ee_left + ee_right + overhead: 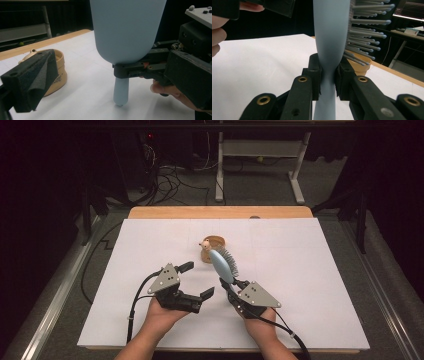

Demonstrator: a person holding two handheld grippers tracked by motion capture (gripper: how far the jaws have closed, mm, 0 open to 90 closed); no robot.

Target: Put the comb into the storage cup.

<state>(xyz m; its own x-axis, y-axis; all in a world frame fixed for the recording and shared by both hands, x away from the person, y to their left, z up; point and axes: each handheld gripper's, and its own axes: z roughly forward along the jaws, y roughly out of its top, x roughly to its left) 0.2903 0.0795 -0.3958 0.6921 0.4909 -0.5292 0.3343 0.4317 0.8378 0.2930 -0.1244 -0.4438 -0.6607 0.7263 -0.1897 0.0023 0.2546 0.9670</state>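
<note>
Jaws of the right gripper are clamped on the narrow neck of a pale blue hairbrush, which is held upright with its handle tip just above the white table and its bristles turned away from the left gripper. That gripper is held just beside it, jaws spread wide and empty. Behind the brush, 1 wooden bowl is seen.

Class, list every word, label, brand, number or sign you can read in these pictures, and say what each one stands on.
Wooden holder: dark print low on its side in the left gripper view, too blurred and partly hidden to read.
Blue hairbrush, clamped in the right gripper: no writing.
Left gripper, jaws open: no writing.
White table cover: no writing.
</note>
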